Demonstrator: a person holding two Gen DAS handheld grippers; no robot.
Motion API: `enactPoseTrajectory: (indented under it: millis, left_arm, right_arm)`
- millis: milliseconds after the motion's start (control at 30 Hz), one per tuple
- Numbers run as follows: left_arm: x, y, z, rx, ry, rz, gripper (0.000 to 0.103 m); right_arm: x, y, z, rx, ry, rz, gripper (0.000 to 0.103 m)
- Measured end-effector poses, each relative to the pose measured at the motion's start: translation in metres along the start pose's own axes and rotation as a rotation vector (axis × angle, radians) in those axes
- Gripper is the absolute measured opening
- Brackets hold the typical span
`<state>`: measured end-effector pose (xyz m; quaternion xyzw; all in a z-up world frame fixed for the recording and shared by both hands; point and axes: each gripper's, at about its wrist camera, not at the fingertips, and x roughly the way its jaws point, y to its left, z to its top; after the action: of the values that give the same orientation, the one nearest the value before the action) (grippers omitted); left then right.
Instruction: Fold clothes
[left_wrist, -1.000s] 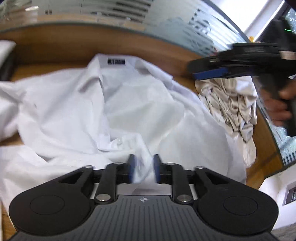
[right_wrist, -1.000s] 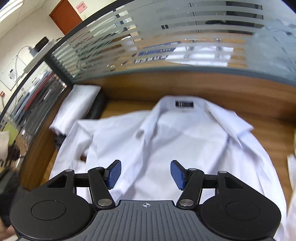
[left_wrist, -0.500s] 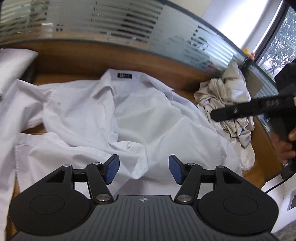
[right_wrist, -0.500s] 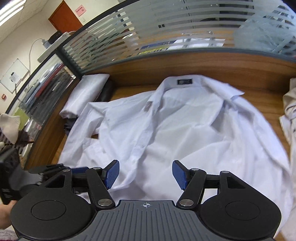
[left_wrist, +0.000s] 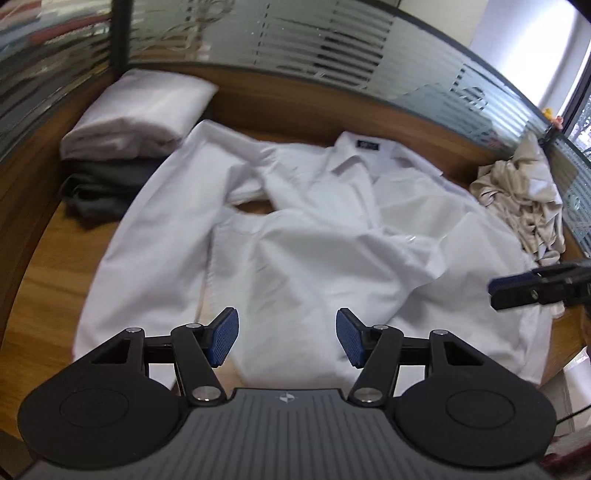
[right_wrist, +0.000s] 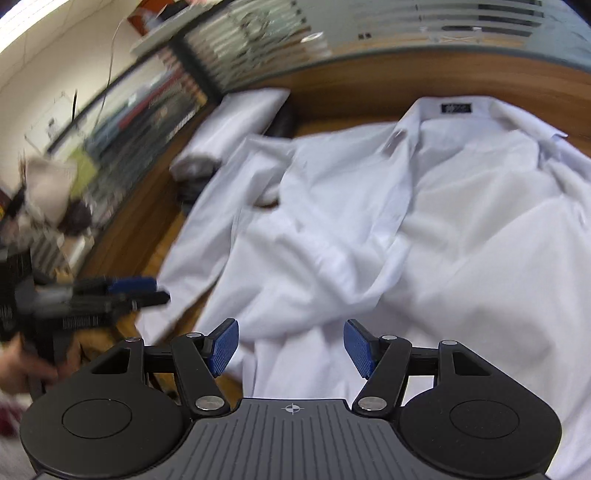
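A white dress shirt (left_wrist: 314, 240) lies rumpled and open on the wooden desk (left_wrist: 55, 266), collar label (left_wrist: 368, 145) at the far side. My left gripper (left_wrist: 287, 341) hovers over the shirt's near hem. Its jaws are closing, with only loose cloth below them and nothing pinched. In the right wrist view the same shirt (right_wrist: 424, 240) fills the frame, and my right gripper (right_wrist: 291, 347) stands open above its near edge, holding nothing. Each gripper shows in the other's view: the right gripper (left_wrist: 517, 291) at the right edge, the left gripper (right_wrist: 136, 291) blurred at the left.
A folded white garment (left_wrist: 144, 110) sits on a dark folded one (left_wrist: 107, 184) at the desk's far left. A crumpled beige garment (left_wrist: 524, 195) lies at the far right. A striped glass partition (left_wrist: 295, 44) walls the desk's back. A hand (right_wrist: 22, 369) holds the left gripper.
The left gripper was shut on a fold of the shirt; it let go, opened and drew back to the left. The right gripper stayed open and pulled back toward the near edge.
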<state>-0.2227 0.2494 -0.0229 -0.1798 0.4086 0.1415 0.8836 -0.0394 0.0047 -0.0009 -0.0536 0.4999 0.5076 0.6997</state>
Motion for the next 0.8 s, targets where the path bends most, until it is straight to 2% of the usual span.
enactPoseTrajectory:
  millis: [200, 367, 467, 567, 633, 733, 800]
  left_arm:
    - [0.024, 0.029, -0.023, 0.012, 0.047, -0.019, 0.051]
    - [0.038, 0.029, -0.033, 0.080, 0.078, -0.080, 0.050]
    - [0.038, 0.029, -0.033, 0.113, 0.079, -0.111, 0.050]
    - [0.032, 0.029, -0.031, 0.144, 0.059, -0.108, 0.051]
    - [0.028, 0.029, -0.030, 0.166, 0.048, -0.095, 0.052]
    - [0.023, 0.032, -0.029, 0.167, 0.040, -0.083, 0.052]
    - [0.021, 0.038, -0.027, 0.106, 0.048, -0.096, 0.052]
  right_arm:
    - [0.022, 0.041, -0.055, -0.049, -0.004, -0.096, 0.066]
    - [0.037, 0.070, -0.090, -0.064, -0.048, -0.164, 0.066]
    - [0.053, 0.089, -0.100, -0.130, -0.075, -0.187, 0.065]
    - [0.073, 0.105, -0.097, -0.250, -0.093, -0.256, 0.062]
    - [0.086, 0.112, -0.091, -0.323, -0.105, -0.300, 0.059]
    - [0.099, 0.115, -0.082, -0.400, -0.098, -0.291, 0.049]
    - [0.107, 0.116, -0.077, -0.443, -0.080, -0.273, 0.024]
